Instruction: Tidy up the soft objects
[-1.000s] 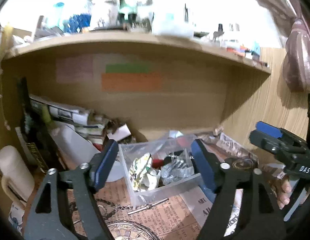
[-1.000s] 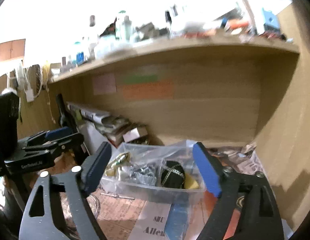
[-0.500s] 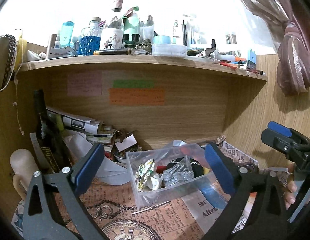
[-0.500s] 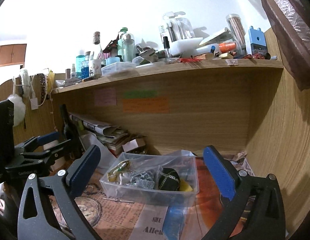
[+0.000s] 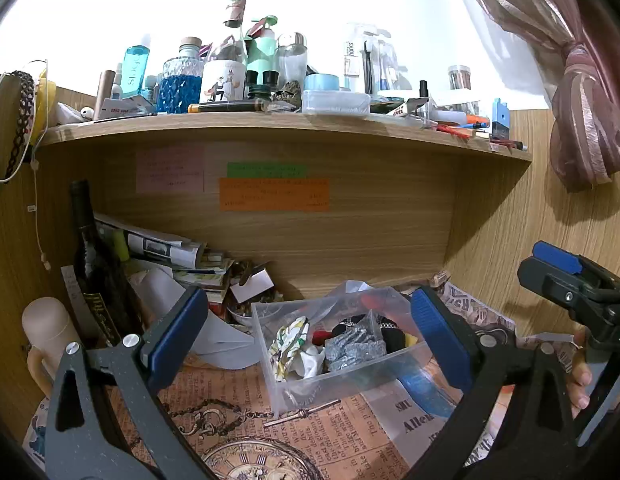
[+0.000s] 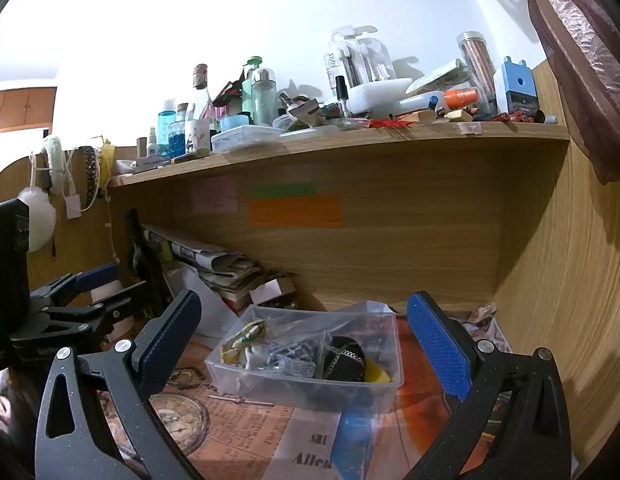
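Wooden desk nook (image 5: 349, 240) under cluttered shelf | clear bin (image 5: 341, 376) at 6 o'clock holds crumpled cloths, contents blurred | left gripper (image 5: 310, 332), right gripper (image 6: 306, 336) fingers wide apart, empty

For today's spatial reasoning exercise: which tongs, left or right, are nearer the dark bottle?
Left. The left tongs stand just right of the dark bottle; the right tongs are beyond them, farther right, facing the clear box.

Black hand-held gripper (image 5: 310, 338) frames, blue ribbed pads, silver screws
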Demonstrator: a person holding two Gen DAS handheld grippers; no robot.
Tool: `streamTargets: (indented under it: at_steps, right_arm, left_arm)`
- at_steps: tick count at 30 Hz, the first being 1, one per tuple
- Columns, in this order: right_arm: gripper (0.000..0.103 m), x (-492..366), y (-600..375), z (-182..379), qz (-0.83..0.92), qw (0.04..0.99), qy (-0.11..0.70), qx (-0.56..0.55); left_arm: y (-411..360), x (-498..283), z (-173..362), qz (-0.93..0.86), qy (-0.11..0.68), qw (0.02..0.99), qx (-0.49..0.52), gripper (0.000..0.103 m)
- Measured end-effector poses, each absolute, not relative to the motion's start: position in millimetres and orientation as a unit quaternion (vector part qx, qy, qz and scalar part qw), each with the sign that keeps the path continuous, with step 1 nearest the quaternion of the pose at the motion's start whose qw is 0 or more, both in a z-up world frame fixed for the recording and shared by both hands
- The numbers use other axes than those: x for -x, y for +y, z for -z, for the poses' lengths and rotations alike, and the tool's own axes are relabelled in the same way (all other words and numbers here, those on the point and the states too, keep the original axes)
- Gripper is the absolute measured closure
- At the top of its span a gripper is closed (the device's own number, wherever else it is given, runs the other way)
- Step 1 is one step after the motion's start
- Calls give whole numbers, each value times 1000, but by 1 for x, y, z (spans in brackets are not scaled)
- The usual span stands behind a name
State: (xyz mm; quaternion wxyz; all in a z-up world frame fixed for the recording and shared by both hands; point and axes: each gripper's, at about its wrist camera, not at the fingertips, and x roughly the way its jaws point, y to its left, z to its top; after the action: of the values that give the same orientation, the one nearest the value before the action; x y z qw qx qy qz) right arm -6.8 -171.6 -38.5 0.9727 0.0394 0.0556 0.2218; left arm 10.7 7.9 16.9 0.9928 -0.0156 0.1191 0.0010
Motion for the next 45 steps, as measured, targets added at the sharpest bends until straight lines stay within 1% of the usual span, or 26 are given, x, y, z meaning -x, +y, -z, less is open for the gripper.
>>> streamTargets:
  at_steps: [45]
  right_arm:
    - [0,8,-167,38,-224,972,56,-36]
  left_arm:
    - [8,-8,-15,7,117,993,12,0]
